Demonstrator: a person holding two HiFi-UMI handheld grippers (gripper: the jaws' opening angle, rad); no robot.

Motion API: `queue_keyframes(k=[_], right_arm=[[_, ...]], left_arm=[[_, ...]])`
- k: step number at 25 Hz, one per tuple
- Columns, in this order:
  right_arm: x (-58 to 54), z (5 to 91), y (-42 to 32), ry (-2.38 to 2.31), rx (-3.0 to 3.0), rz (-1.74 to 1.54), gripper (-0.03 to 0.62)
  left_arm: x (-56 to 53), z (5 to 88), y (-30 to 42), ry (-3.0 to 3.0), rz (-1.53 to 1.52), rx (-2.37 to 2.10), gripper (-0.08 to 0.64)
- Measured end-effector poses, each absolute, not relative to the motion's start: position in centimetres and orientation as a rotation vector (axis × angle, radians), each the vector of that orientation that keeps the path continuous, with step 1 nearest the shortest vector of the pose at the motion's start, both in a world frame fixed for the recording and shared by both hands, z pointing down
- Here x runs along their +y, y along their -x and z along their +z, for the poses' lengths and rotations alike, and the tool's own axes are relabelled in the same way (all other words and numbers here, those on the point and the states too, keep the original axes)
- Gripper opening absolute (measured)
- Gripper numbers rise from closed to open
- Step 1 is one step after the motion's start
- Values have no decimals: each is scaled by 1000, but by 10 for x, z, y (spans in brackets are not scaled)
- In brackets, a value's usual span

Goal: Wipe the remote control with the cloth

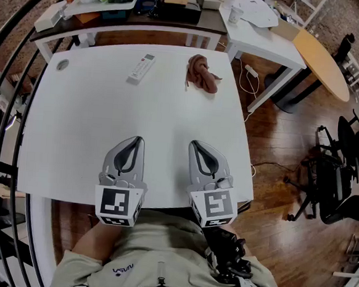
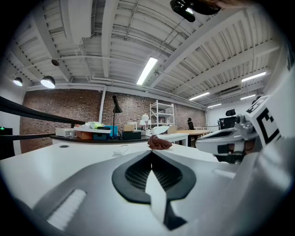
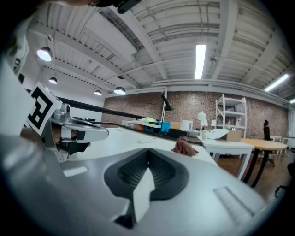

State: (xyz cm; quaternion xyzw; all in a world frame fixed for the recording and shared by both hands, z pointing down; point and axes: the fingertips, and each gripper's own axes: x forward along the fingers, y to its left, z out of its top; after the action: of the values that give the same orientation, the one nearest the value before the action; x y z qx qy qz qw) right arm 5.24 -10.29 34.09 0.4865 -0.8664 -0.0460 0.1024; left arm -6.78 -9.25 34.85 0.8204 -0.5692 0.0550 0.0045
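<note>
A person stands at the near edge of a white worktop (image 1: 82, 120), holding a tool in each hand. The left tool (image 1: 137, 141) and the right tool (image 1: 195, 145) are side by side over the near half of the worktop, pointing away from the person. Each has its jaws pressed fully together and grips nothing. Toward the far edge lies the white remote control (image 1: 141, 68). To its right sits the crumpled reddish-brown cloth (image 1: 202, 73), not touching it and well apart from both tools.

The remote control (image 1: 141, 68) lies left of the cloth (image 1: 202, 73) on the table (image 1: 75, 131).
</note>
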Motion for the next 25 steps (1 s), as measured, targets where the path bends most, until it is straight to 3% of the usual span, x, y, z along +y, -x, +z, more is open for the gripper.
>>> queue_keyframes(k=[7,15,20,25], right_arm=[[-98,339,-51,-1420,-2581,-176,5],[-103,303,-43,-1362,-2593,-462,6],[-128,264,-46,-1386,-2597,-560,42],[-152,242,-52,-1385,-2566,-663,85]], left_arm=[[-92,347,66,-2580,187,-1787,3],[-103,311,59,-2710,232,-1874,8],[-128,266,70,-2750,172,-1953,55],[-150,243,77,-2784,194,-2030,60]])
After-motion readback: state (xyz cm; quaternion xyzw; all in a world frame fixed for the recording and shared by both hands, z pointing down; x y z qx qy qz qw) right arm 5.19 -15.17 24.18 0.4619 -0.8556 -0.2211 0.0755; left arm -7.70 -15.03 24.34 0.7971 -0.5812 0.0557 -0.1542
